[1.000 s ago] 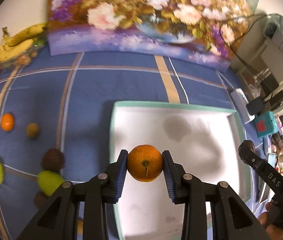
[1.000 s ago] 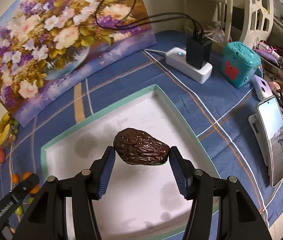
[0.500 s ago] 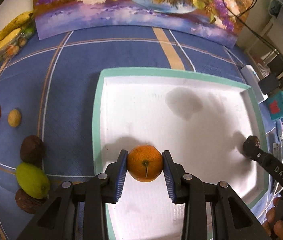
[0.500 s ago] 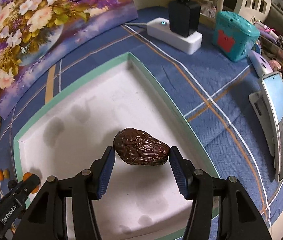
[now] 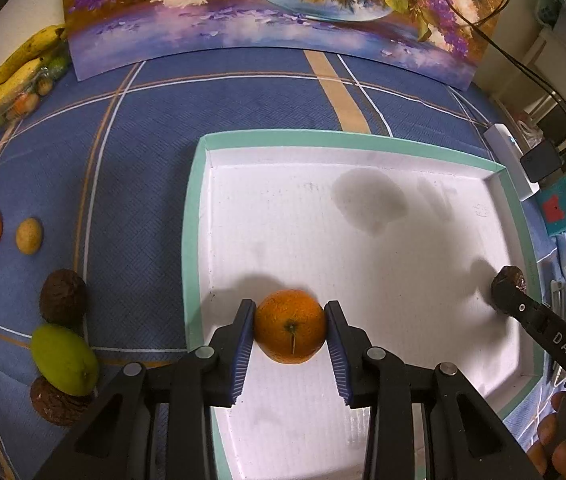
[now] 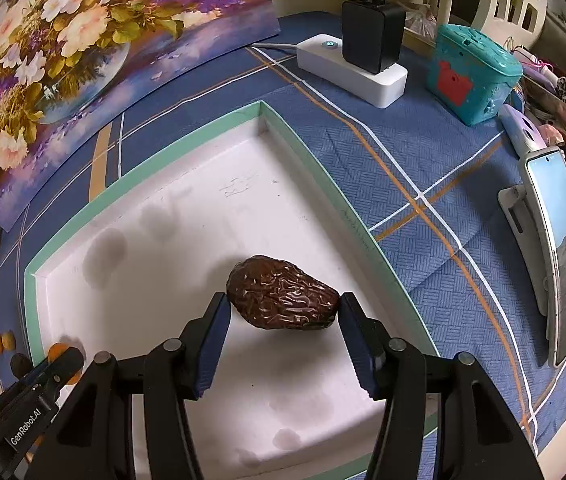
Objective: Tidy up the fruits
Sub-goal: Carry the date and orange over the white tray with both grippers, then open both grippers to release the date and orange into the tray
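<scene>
The left tool [image 5: 289, 326] grips an orange [image 5: 290, 326] low over the white tray [image 5: 193, 240], near its left wall. The right tool [image 6: 281, 312] clamps a brown avocado [image 6: 281, 294] above the tray's right side.

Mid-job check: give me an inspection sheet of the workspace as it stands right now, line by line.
Surface: blue plaid cloth.
Job's things: white tray with green rim, bare apart from the two held fruits over it; orange; dark wrinkled avocado; loose fruit left of the tray, including a green mango and bananas.
Clutter: teal box, phone on stand.
Grippers: left gripper jaws shut on the orange; right gripper jaws shut on the avocado.
Cables: black leads into charger on power strip.
Surroundings: floral painting behind.
</scene>
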